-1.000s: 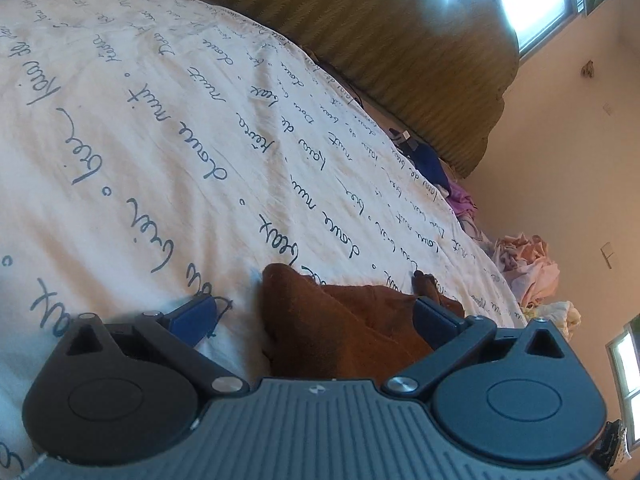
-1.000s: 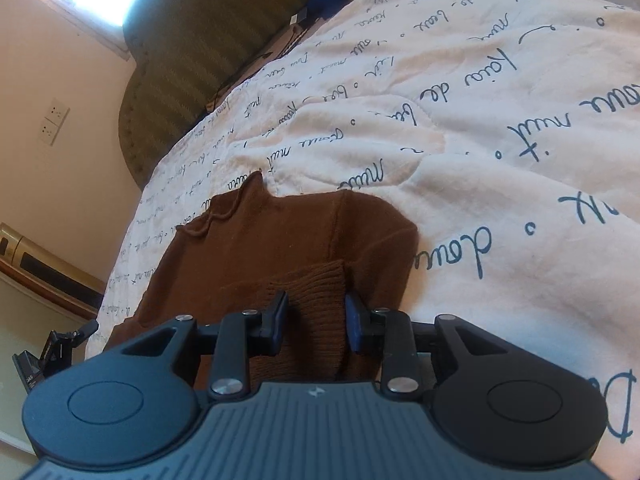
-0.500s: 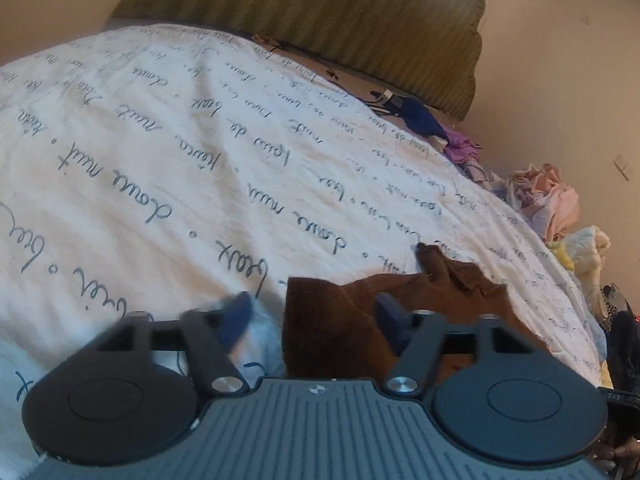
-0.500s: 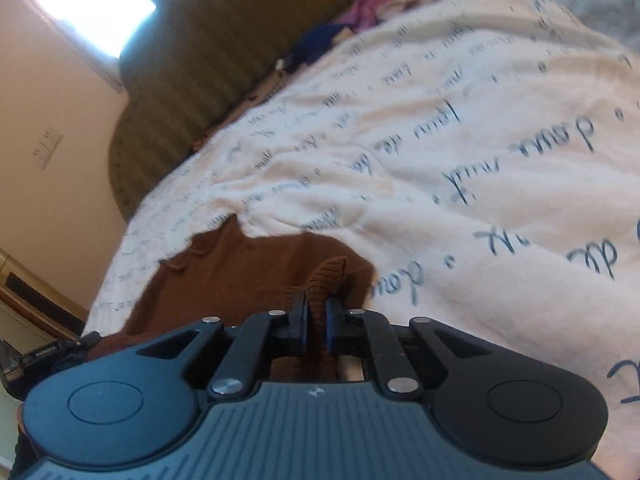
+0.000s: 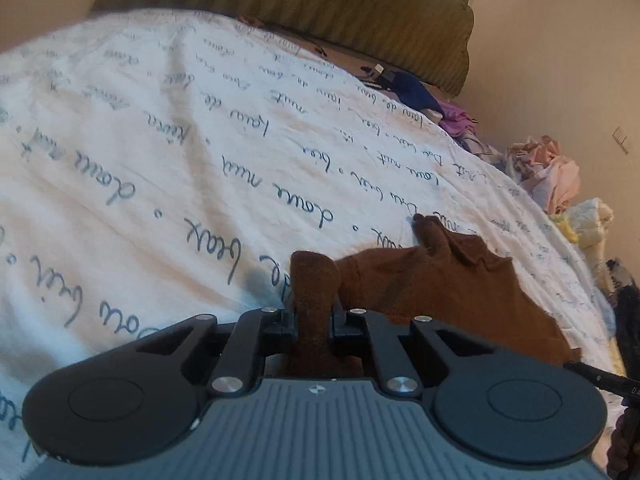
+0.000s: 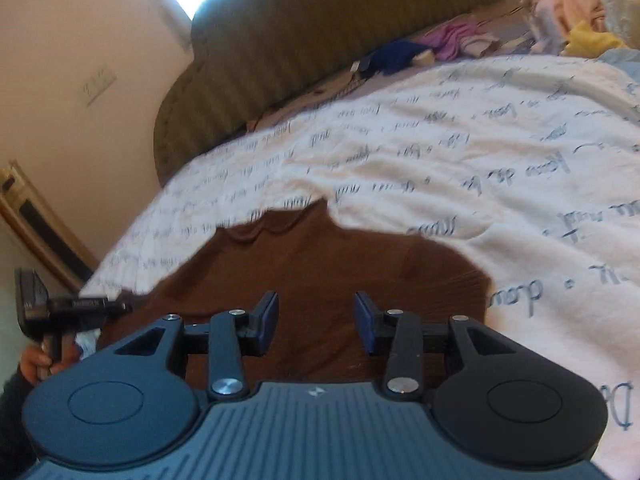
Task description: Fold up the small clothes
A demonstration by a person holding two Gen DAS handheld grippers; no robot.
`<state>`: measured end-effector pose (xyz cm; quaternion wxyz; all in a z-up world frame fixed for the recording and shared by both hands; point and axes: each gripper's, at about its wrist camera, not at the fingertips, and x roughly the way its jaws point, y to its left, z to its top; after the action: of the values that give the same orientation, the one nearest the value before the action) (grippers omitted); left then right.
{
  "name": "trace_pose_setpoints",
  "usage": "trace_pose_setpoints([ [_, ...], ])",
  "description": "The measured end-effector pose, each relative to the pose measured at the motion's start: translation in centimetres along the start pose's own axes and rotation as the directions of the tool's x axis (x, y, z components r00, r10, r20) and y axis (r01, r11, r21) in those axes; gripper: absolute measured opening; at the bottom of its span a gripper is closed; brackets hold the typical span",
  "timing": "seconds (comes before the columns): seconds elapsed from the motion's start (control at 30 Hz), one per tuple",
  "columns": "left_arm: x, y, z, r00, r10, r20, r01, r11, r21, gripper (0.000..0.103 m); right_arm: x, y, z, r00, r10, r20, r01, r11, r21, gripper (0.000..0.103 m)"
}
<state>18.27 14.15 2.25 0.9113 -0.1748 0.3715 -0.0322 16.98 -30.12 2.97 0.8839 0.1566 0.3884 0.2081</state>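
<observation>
A small brown knit top (image 5: pixel 440 288) lies on the bed's white cover (image 5: pixel 160 160). My left gripper (image 5: pixel 314 316) is closing its jaws on a raised fold of the top's near edge, and the pads press on the fabric. In the right wrist view the top (image 6: pixel 320 256) spreads flat, collar away from me. Just above it my right gripper (image 6: pixel 316 320) is opening, with nothing pinched between its blue pads (image 6: pixel 268 320). The left gripper (image 6: pixel 60 308), held by a hand (image 6: pixel 40 360), shows at the top's left edge.
The white cover (image 6: pixel 480 160) with blue handwriting spans the bed. An olive padded headboard (image 5: pixel 320 8) stands behind it. Blue (image 5: pixel 412 92) and purple clothes (image 5: pixel 456 120) lie near the headboard. A pile of pale clothes (image 5: pixel 548 172) sits at the far right.
The left jaws came in from wide open and closed on the top's edge fold. The right jaws let go of the ribbed fold, spread apart and drew back.
</observation>
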Motion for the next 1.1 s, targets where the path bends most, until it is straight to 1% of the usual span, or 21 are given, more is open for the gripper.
trace_pose_setpoints([
  [0.03, -0.7, -0.6, 0.0, 0.999, 0.029, 0.04, -0.031, 0.999, 0.031, 0.012, 1.0, 0.0, -0.4, 0.999, -0.03, -0.02, 0.029, 0.999, -0.018, 0.039],
  [0.1, -3.2, -1.3, 0.3, 0.987, 0.048, 0.154, -0.058, 0.996, 0.063, 0.013, 1.3, -0.2, -1.5, 1.0, -0.015, 0.024, 0.015, 1.0, -0.023, 0.039],
  [0.17, -4.4, -1.2, 0.4, 0.976, 0.065, 0.209, -0.082, 0.994, 0.074, 0.014, 1.0, -0.3, -2.3, 0.999, -0.004, 0.046, 0.005, 1.0, -0.024, 0.039],
  [0.23, -1.7, -1.1, -0.6, 0.979, 0.155, 0.13, -0.171, 0.977, 0.125, 0.014, 0.9, -0.3, -3.3, 0.996, 0.005, 0.086, 0.001, 0.997, -0.071, 0.039],
  [0.27, 0.1, -0.9, -1.6, 0.972, 0.219, 0.09, -0.231, 0.958, 0.167, 0.015, 0.8, -0.4, -3.7, 0.994, 0.015, 0.105, -0.006, 0.997, -0.081, 0.039],
  [0.3, 0.5, -1.0, -2.6, 0.964, 0.223, 0.142, -0.248, 0.948, 0.197, 0.016, 0.7, -0.6, -3.8, 0.993, 0.024, 0.112, -0.016, 0.998, -0.068, 0.039],
  [0.4, 0.4, -1.7, -2.6, 0.949, 0.272, 0.161, -0.301, 0.932, 0.2, 0.021, 0.6, -1.0, -3.6, 0.992, 0.041, 0.117, -0.036, 0.998, -0.042, 0.039],
  [0.43, 0.2, -1.8, -2.6, 0.938, 0.303, 0.169, -0.335, 0.917, 0.216, 0.025, 0.5, -1.0, -3.6, 0.992, 0.041, 0.121, -0.037, 0.999, -0.039, 0.039],
  [0.5, -1.2, -2.5, -2.6, 0.901, 0.381, 0.209, -0.422, 0.882, 0.21, 0.042, -0.2, -0.7, -2.9, 0.994, 0.033, 0.104, -0.031, 0.999, -0.022, 0.039],
  [0.53, -2.7, -2.9, -2.4, 0.888, 0.385, 0.252, -0.437, 0.877, 0.198, 0.043, -1.0, -0.7, -2.4, 0.994, 0.03, 0.101, -0.032, 0.999, 0.02, 0.04],
  [0.63, -6.5, -4.9, -2.3, 0.863, 0.324, 0.387, -0.403, 0.904, 0.144, 0.05, -3.5, -0.6, -0.9, 0.974, 0.107, 0.2, -0.129, 0.986, 0.104, 0.056],
  [0.67, -6.8, -6.0, -2.1, 0.877, 0.277, 0.392, -0.359, 0.92, 0.154, 0.064, -3.5, 0.0, -0.3, 0.969, 0.121, 0.214, -0.142, 0.986, 0.087, 0.074],
  [0.7, -6.3, -7.3, -2.0, 0.9, 0.225, 0.373, -0.31, 0.932, 0.185, 0.079, -2.9, 0.7, 0.3, 0.973, 0.106, 0.205, -0.121, 0.991, 0.062, 0.081],
  [0.77, -4.0, -10.2, -2.2, 0.937, 0.15, 0.315, -0.238, 0.936, 0.261, 0.085, -0.4, 2.4, 1.5, 0.988, 0.022, 0.155, -0.022, 1.0, 0.0, 0.081],
  [0.83, 0.0, -12.2, -2.9, 0.962, 0.141, 0.232, -0.217, 0.914, 0.343, 0.084, 2.5, 3.0, 2.0, 0.995, -0.031, 0.094, 0.033, 0.999, -0.022, 0.08],
  [0.9, 4.4, -12.1, -3.8, 0.958, 0.245, 0.147, -0.284, 0.873, 0.395, 0.082, 4.9, 2.8, 1.5, 0.993, -0.11, 0.051, 0.113, 0.992, -0.06, 0.08],
  [0.93, 5.3, -10.9, -3.8, 0.962, 0.244, 0.122, -0.272, 0.888, 0.371, 0.086, 5.8, 2.3, 0.4, 0.986, -0.161, 0.045, 0.165, 0.981, -0.104, 0.079],
  [0.97, 5.0, -9.2, -3.2, 0.976, 0.195, 0.092, -0.214, 0.93, 0.297, 0.085, 5.4, 2.0, -1.0, 0.985, -0.136, 0.103, 0.152, 0.974, -0.17, 0.079],
  [1.0, 4.9, -8.6, -3.0, 0.976, 0.196, 0.093, -0.215, 0.931, 0.294, 0.084, 5.0, 1.7, -1.5, 0.985, -0.121, 0.12, 0.141, 0.975, -0.173, 0.079],
  [1.03, 4.8, -8.7, -3.3, 0.973, 0.208, 0.097, -0.228, 0.915, 0.333, 0.084, 4.8, 1.4, -1.5, 0.987, -0.11, 0.12, 0.127, 0.982, -0.142, 0.079],
  [1.1, 4.6, -9.5, -3.6, 0.964, 0.241, 0.114, -0.267, 0.882, 0.387, 0.084, 5.2, 2.0, -1.3, 0.986, -0.133, 0.1, 0.15, 0.972, -0.183, 0.079],
])
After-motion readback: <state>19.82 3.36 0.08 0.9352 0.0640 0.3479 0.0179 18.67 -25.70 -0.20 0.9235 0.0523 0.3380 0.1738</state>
